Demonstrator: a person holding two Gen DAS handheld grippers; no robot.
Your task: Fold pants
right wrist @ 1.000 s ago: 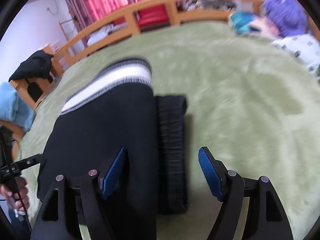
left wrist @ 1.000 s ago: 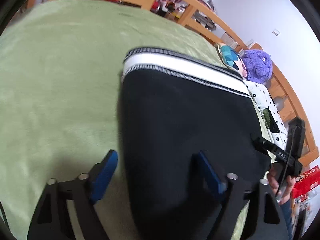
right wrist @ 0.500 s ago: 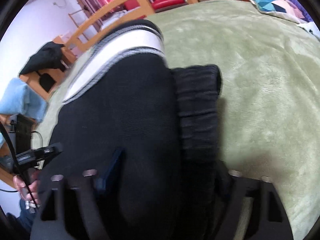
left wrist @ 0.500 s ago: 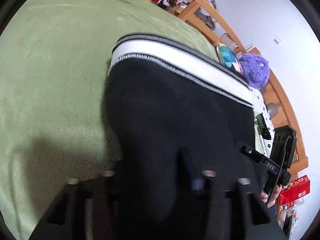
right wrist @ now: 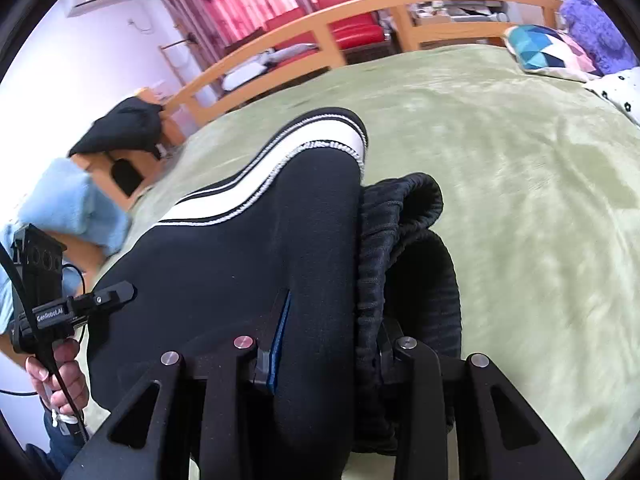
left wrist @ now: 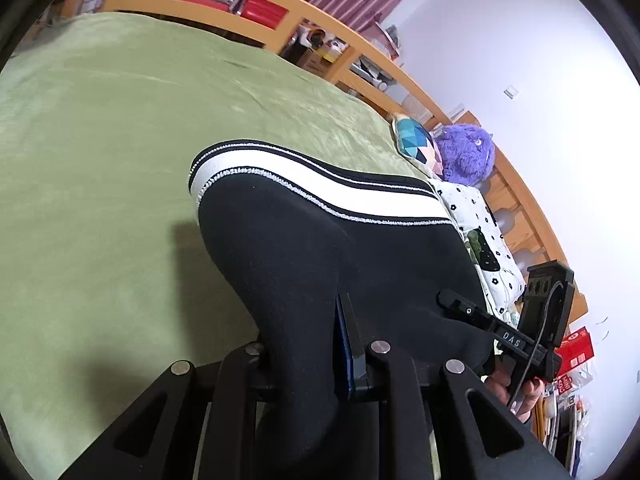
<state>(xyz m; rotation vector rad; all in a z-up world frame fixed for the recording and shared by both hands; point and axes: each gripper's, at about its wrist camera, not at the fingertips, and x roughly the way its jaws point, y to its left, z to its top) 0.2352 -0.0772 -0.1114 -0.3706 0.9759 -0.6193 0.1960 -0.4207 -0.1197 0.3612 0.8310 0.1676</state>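
Black pants with a white side stripe lie folded on a green bed cover. My left gripper is shut on the near edge of the pants and lifts it off the bed. My right gripper is shut on the same pants by the ribbed black waistband, which bunches between its fingers. The far striped end rests on the cover. Each gripper shows in the other's view, the right gripper and the left gripper.
A wooden bed rail runs along the far side. A patterned pillow, a purple plush toy and a spotted white cloth lie at the right. A dark garment and blue cloth sit at the left.
Both grippers moved forward onto the near edge of the pants, shut on the fabric and raised it off the bed.
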